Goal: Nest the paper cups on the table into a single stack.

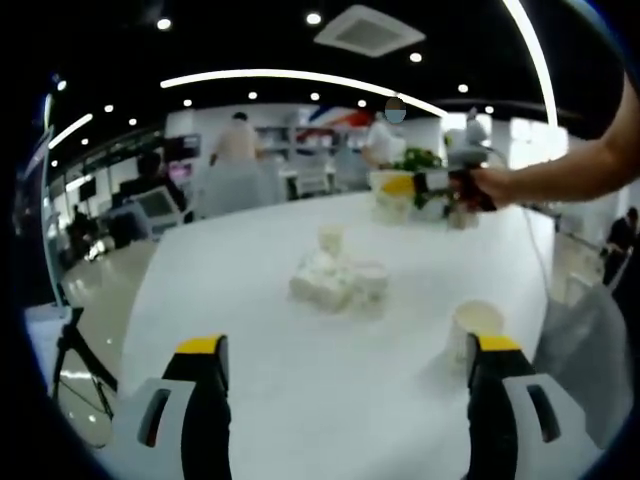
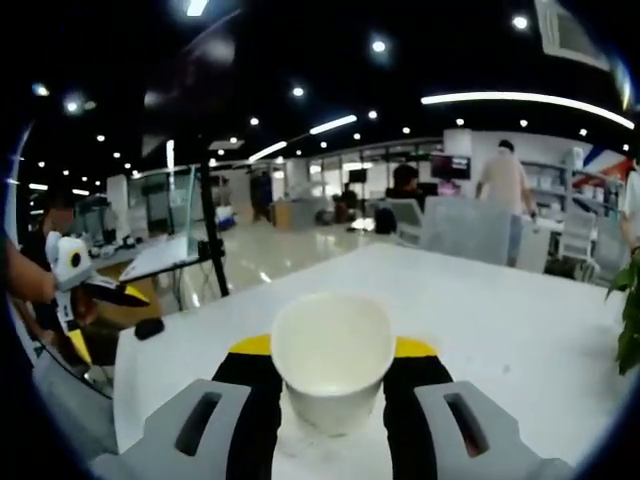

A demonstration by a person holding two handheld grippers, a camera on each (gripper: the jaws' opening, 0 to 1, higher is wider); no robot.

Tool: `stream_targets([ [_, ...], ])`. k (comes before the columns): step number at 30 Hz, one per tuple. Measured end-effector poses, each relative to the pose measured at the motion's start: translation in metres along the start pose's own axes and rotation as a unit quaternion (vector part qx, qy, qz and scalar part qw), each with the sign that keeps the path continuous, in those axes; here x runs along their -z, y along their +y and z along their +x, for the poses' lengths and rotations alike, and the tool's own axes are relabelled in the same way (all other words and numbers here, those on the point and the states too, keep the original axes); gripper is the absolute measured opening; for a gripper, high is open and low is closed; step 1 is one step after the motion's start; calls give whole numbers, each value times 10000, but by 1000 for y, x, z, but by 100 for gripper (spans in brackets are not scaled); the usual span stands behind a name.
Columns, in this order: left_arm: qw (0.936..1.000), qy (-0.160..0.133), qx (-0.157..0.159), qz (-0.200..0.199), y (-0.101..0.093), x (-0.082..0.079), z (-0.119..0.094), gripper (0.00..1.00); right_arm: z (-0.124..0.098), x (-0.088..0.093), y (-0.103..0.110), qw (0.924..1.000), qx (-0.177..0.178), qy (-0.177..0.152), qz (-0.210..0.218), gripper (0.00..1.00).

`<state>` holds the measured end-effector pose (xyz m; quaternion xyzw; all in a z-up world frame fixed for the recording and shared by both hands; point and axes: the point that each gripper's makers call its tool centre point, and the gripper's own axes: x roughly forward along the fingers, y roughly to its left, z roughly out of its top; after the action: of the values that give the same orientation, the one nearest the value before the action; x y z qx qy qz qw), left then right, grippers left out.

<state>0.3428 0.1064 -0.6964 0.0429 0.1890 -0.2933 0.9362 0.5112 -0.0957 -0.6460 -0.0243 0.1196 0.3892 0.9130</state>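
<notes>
Paper cups are shown in three places on the white table [image 1: 250, 330]: a loose cluster of cups [image 1: 335, 280] lies near the middle of the tabletop, some apparently tipped on their sides, a single cup [image 1: 474, 328] stands upright just beside the right-hand jaw of the left gripper [image 1: 345, 365], and one held cup [image 2: 333, 372] is clasped upright, mouth up, between the jaws of the right gripper [image 2: 333, 385]. In the left gripper view the jaws are spread wide with nothing between them, and the right gripper [image 1: 432, 183] is seen raised over the far side of the table in a person's hand [image 1: 490, 187]; the left gripper [image 2: 75, 275] is seen at the left edge of the right gripper view. The held cup is taken low on its wall, near the base, where the paper is judged stiffest. The cups are judged very light, thin-walled and easily crushed or ovalled, so a gentle squeeze is called for; a dented rim would hinder nesting. Tipped cups are likely to roll when touched. A green plant [image 1: 418, 160] stands at the far edge of the table
</notes>
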Motion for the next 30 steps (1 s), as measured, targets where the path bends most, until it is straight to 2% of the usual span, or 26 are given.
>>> stream_targets([
  [12, 10000, -12, 16, -27, -3, 1, 1, 98, -11, -16, 21, 9995, -12, -246, 203, 36],
  [30, 9998, -12, 157, -84, -12, 4, 1, 99, -35, -16, 59, 9990, -282, -323, 142, 36],
])
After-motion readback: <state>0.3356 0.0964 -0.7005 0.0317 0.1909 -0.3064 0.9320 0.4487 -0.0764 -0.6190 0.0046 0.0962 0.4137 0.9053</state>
